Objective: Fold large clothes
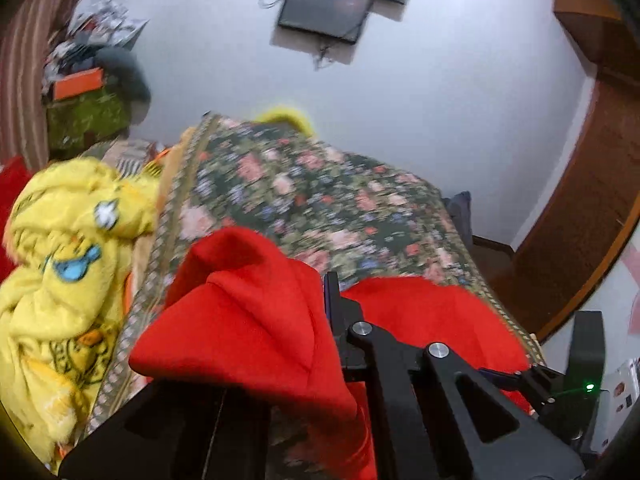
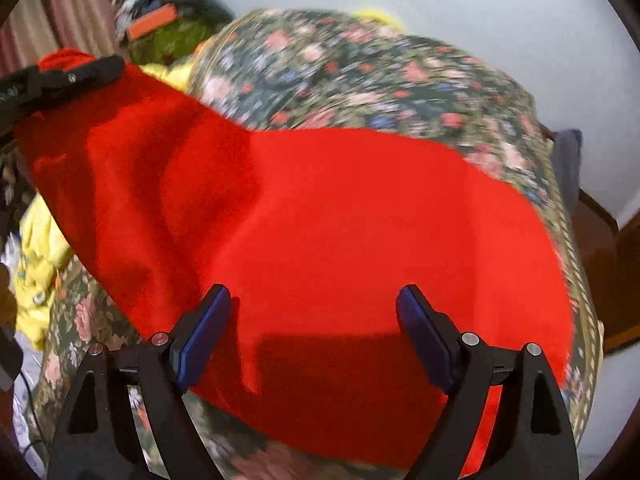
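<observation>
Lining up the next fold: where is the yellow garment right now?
In the left wrist view the yellow garment lies bunched at the left edge of the floral bedspread, left of the red cloth that the left gripper holds.

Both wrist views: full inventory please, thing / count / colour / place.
red garment: 1, red, spread over the floral cover, one end lifted at the left.
floral cover: 1, dark green with pink flowers, over the bed.
yellow garment: 1, yellow with cartoon print, crumpled left of the cover.
orange box: 1, orange, on the clutter pile at far left.
screens: 2, dark, on the white wall.
curtain: 1, striped brown, far left.
wooden door: 1, brown, right.
left gripper: 1, black, shut on the garment's raised end.
right gripper: 1, black with blue pads, open over the garment's near edge.
</observation>
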Motion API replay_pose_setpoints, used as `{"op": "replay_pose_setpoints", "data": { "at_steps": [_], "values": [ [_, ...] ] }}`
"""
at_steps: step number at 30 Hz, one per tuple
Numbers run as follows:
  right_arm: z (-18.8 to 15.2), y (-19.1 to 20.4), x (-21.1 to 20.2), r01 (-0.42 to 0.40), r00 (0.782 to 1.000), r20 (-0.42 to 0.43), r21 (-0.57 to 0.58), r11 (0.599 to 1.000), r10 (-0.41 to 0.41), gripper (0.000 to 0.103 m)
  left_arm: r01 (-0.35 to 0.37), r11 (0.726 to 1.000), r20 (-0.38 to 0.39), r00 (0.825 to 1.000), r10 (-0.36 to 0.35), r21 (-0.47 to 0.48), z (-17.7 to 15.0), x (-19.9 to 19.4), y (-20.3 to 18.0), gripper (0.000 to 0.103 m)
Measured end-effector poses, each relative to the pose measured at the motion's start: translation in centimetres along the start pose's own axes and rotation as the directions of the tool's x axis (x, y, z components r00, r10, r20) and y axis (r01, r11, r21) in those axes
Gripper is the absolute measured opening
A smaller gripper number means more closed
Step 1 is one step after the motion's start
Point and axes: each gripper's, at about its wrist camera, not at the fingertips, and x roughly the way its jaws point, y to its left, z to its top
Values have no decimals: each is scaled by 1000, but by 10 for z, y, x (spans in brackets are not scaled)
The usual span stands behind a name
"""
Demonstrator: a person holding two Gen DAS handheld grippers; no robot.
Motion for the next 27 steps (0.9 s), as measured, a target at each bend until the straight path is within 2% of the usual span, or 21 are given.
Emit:
{"op": "replay_pose_setpoints", "data": {
  "at_steps": [4, 6, 9, 12, 14, 15, 17, 19, 22, 24, 25, 27],
  "values": [
    [-17, -59, -34, 21, 999, 44, 142, 990, -27, 84, 73, 994, 1, 997, -74, 78, 12, 7, -61, 2],
    [-29, -84, -50, 69, 995, 52, 191, 979, -80, 84, 120, 986, -17, 993, -118, 119, 11, 13, -97, 2],
    [-48, -118, -70, 152, 985, 49, 226, 962, -167, 84, 200, 958, -76, 979, -188, 205, -8, 27, -158, 2],
    [-68, -143, -84, 209, 974, 30, 242, 948, -223, 84, 279, 923, -203, 952, -229, 264, -43, 49, -208, 2],
    [-81, -153, -90, 240, 968, 19, 239, 941, -252, 84, 321, 892, -314, 924, -220, 318, -76, 69, -237, 2],
    [-85, -156, -91, 253, 965, 13, 235, 939, -263, 84, 332, 885, -345, 914, -215, 326, -85, 76, -242, 2],
    [-96, -160, -92, 289, 955, -10, 226, 930, -295, 84, 353, 879, -436, 879, -194, 320, -110, 95, -248, 2],
    [-105, -165, -93, 302, 952, -22, 221, 927, -305, 84, 365, 877, -465, 864, -193, 314, -121, 100, -245, 2],
    [-117, -171, -94, 296, 955, -38, 232, 927, -295, 84, 385, 863, -464, 861, -208, 328, -123, 95, -240, 2],
    [-123, -176, -95, 284, 958, -41, 250, 926, -283, 84, 401, 859, -482, 849, -218, 317, -121, 91, -239, 3],
    [-124, -178, -96, 279, 960, -42, 260, 924, -278, 84, 408, 859, -491, 842, -224, 308, -119, 88, -239, 6],
    [-125, -181, -99, 273, 961, -40, 277, 921, -273, 84, 436, 857, -510, 822, -253, 277, -113, 81, -236, 17]
  ]
}}
